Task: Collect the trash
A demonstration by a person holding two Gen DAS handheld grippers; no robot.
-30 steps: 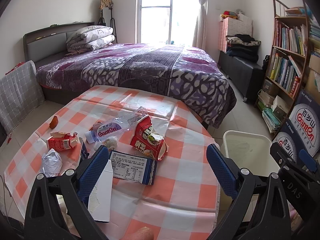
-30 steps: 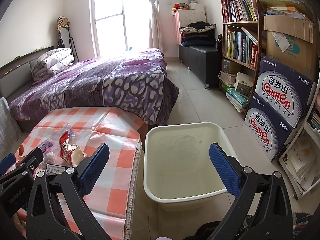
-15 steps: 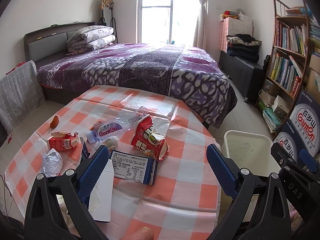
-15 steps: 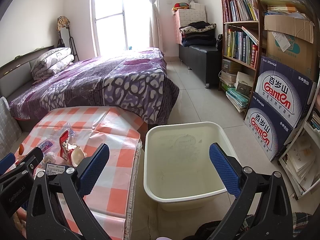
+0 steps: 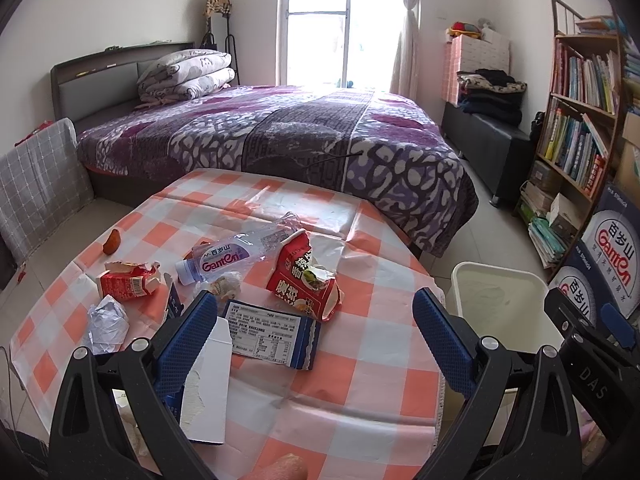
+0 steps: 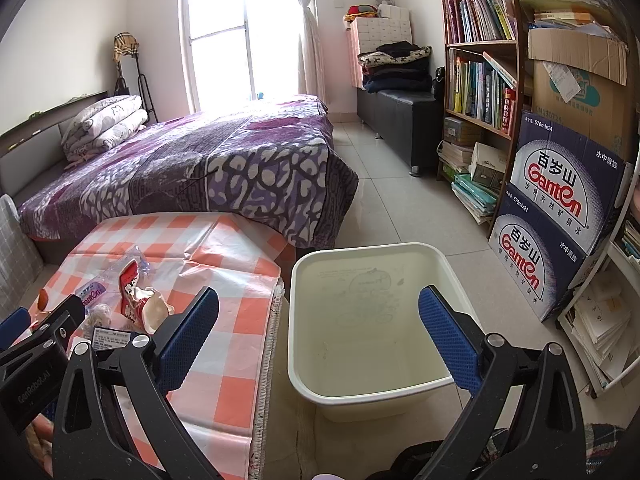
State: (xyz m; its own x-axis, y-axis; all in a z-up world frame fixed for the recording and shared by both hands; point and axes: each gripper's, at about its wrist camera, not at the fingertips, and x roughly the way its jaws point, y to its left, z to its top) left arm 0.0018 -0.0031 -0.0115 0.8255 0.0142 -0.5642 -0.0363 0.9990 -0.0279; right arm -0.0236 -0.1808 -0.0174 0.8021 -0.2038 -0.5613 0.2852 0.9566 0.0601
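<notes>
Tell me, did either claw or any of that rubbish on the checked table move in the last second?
Hardly anything changed. The left claw hangs open over the table's litter, the right claw open above the white bin, both as before. Nothing was grabbed or dropped. The water bottle, red snack bag and small red carton lie where they were.

Orange-and-white checked tabletop (image 5: 384, 344); red snack bag (image 5: 304, 280); cream bin (image 6: 372, 320); purple patterned bed (image 5: 280, 136); blue-padded tongs (image 5: 316, 332)
</notes>
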